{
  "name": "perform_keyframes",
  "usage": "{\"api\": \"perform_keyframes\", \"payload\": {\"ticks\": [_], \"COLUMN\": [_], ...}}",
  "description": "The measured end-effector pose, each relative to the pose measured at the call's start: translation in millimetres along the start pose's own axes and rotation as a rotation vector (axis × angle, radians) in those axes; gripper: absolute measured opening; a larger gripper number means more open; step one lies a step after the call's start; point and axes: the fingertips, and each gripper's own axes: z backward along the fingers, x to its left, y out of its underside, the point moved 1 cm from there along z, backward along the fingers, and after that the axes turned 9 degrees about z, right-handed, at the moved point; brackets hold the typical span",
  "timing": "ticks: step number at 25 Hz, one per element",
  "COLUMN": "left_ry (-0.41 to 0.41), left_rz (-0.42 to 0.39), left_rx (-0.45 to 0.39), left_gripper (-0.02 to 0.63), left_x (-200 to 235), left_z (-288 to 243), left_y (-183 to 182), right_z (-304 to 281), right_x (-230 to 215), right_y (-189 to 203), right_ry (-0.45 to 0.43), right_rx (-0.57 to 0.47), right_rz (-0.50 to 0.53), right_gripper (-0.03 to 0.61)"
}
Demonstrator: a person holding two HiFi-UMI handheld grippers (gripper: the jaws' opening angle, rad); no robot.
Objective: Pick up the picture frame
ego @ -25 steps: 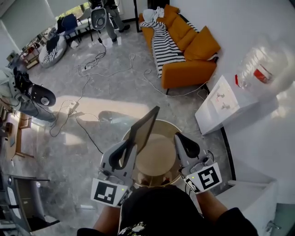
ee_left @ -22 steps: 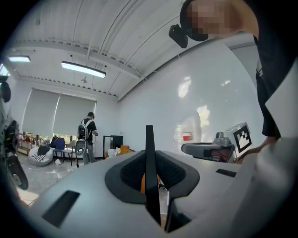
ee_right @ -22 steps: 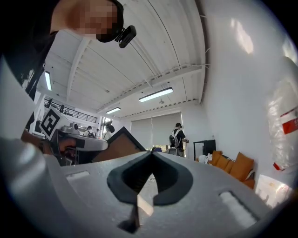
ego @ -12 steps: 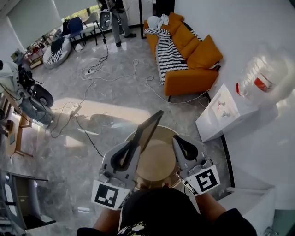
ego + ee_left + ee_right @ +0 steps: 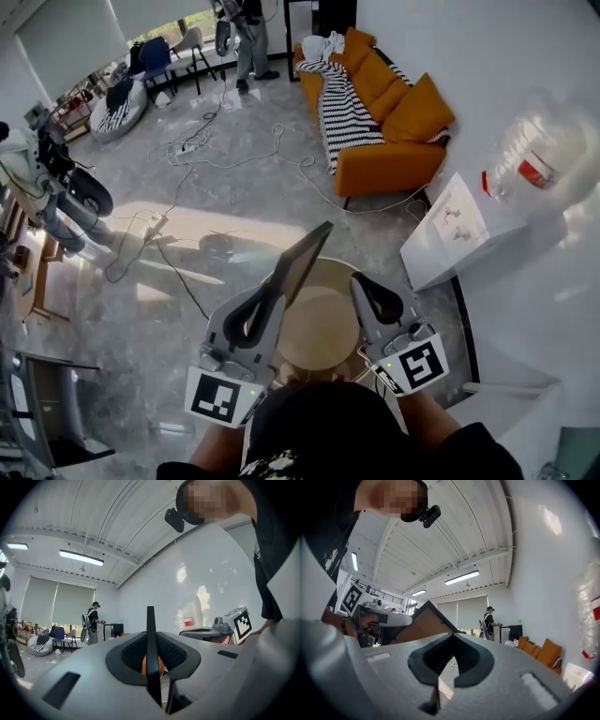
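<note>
The picture frame, dark-edged with a brown back, stands tilted above the round wooden table. My left gripper is shut on the frame's lower edge. In the left gripper view the frame shows edge-on as a thin black strip pinched between the pads. My right gripper hovers to the right of the frame, shut and empty. In the right gripper view its jaws meet with nothing between them, and the frame's brown back rises to the left beside the left gripper.
An orange sofa with a striped blanket stands at the back right. A white cabinet sits by the right wall below a plastic-wrapped bottle. Cables trail over the grey floor. A person stands far back.
The left gripper has lifted a little with the frame still in its jaws. The right gripper stays shut beside it. The head view has shifted slightly.
</note>
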Motion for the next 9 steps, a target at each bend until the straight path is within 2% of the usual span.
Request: {"api": "perform_keyframes", "payload": {"ticks": [3, 9], "left_ry": [-0.005, 0.0], "left_rz": [0.019, 0.006], "left_rx": [0.015, 0.009], "left_gripper": [0.08, 0.08], "left_x": [-2.5, 0.4], "left_z": [-8.9, -8.5], "left_y": [3.0, 2.1], "right_z": [2.0, 2.3], "right_x": [-8.2, -9.4], "right_y": [4.2, 2.6], "right_ry": [0.0, 0.008], "right_rx": [-0.001, -0.009], "right_rz": [0.0, 0.012], "right_gripper": [-0.006, -0.006]}}
